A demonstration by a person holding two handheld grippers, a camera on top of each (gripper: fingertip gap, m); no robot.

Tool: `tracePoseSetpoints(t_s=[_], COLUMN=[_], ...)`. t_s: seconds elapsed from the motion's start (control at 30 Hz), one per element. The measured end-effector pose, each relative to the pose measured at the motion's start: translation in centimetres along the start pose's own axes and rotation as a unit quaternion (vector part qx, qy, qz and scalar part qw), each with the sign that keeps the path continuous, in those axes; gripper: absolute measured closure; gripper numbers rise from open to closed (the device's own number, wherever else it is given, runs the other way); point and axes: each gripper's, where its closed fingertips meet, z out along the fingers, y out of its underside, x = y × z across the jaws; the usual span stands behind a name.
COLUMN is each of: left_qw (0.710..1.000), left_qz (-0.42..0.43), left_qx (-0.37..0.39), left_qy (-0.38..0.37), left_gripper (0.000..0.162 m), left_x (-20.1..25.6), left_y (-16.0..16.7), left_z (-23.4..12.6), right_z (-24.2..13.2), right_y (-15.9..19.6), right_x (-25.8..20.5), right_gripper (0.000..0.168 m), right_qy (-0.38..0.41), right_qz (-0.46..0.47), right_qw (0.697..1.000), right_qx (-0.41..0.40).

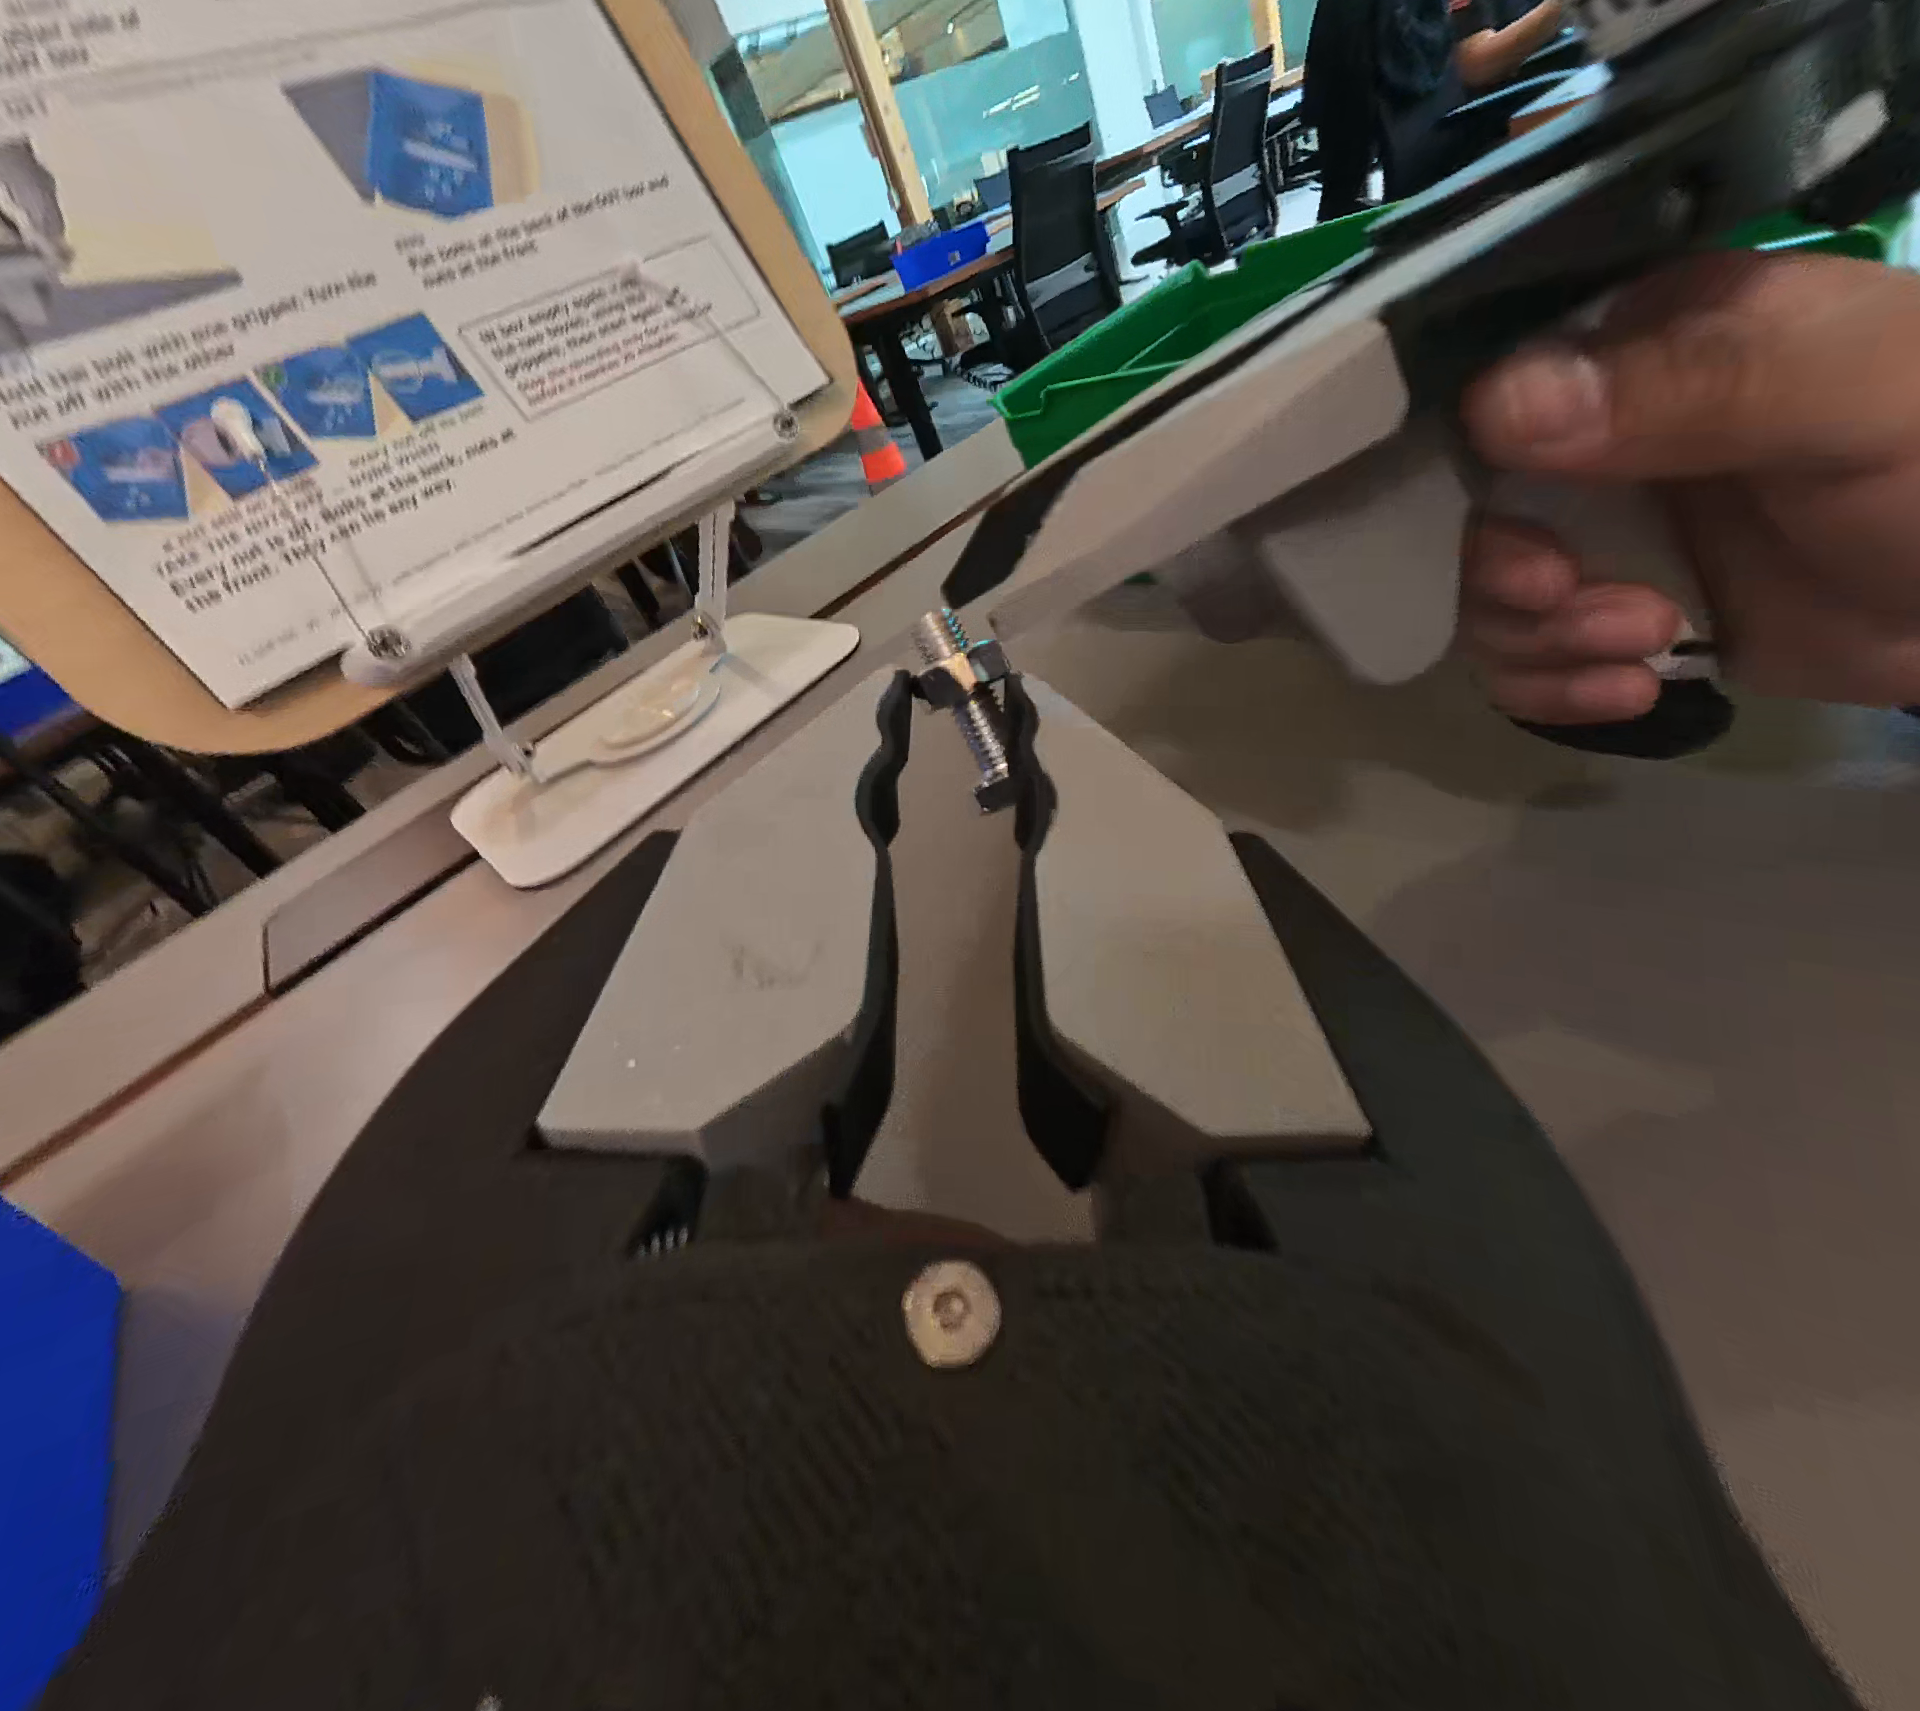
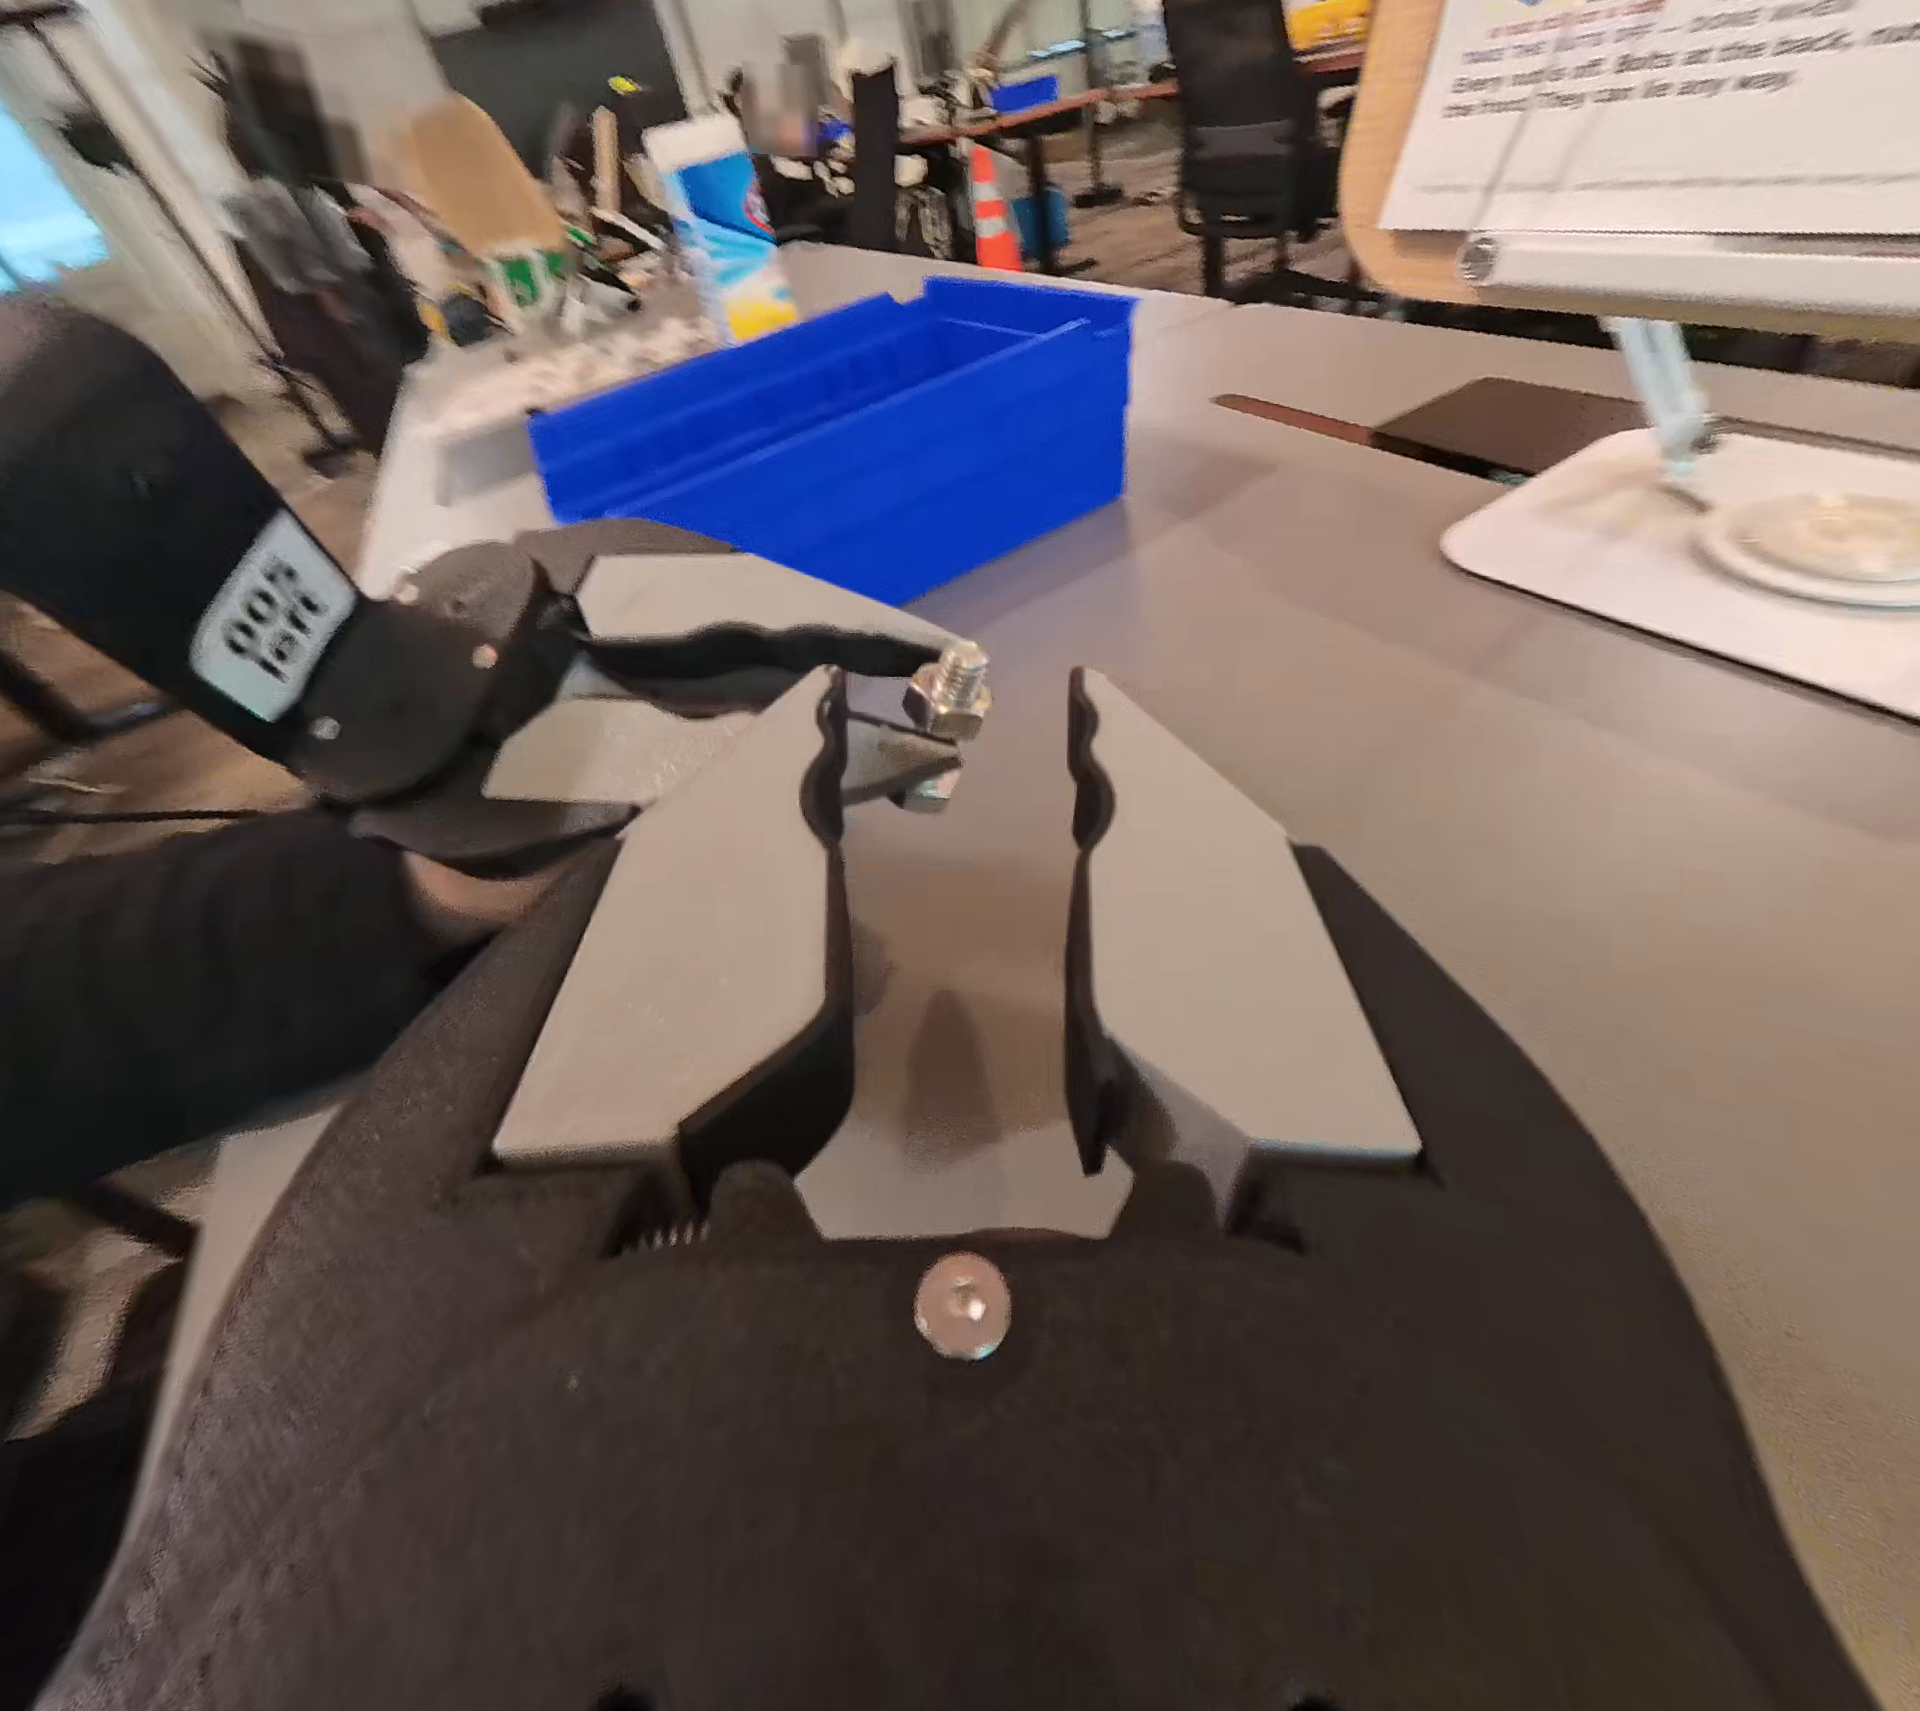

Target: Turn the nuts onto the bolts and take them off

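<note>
Just beyond my parted right gripper [image 2: 951, 705] the nut [image 2: 948, 705] sits on the bolt [image 1: 961, 711] — axis steeply tilted — clamped in my left gripper [image 1: 961, 726].

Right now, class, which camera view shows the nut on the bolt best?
The left wrist view: the nut sits side-on, partway along the bolt, thread showing on both sides, held in the left gripper. The right wrist view shows the nut from the thread end, with the shank mostly hidden by the jaws.
</note>
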Motion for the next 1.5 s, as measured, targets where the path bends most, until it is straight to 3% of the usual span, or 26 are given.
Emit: tracePoseSetpoints(t_s=[0.2, 0.27, 0.3, 0.5, 0.9, 1.5], left_qw=[0.997, 0.996, 0.996, 0.994, 0.998, 1.0], left_qz=[0.069, 0.082, 0.089, 0.104, 0.065, 0.017], left_qx=[0.024, 0.028, 0.025, 0.025, 0.014, 0.005], left_qy=[-0.001, 0.006, 0.002, 0.0, 0.003, -0.005], left_gripper=[0.146, 0.147, 0.146, 0.147, 0.146, 0.131], left_x=[1.1, 1.7, 1.7, 1.9, 1.9, 0.9], left_y=[-1.0, -1.1, -1.0, -0.9, -0.1, 0.3], left_z=[-0.4, -0.4, -0.4, -0.3, 0.0, 0.1], right_z=[0.0, 0.0, 0.0, 0.0, 0.2, 0.2], right_y=[0.7, 0.7, 0.8, 1.3, 1.9, 2.1], right_x=[-0.5, -1.0, -1.5, -1.5, -0.8, 0.0], right_gripper=[0.123, 0.132, 0.145, 0.151, 0.152, 0.152], right_qy=[-0.053, -0.074, -0.095, -0.114, -0.069, -0.047], right_qz=[0.051, 0.067, 0.073, 0.103, 0.069, 0.067], right_qw=[0.997, 0.995, 0.992, 0.987, 0.994, 0.995], right_qx=[-0.026, -0.024, -0.027, -0.04, -0.057, -0.058])
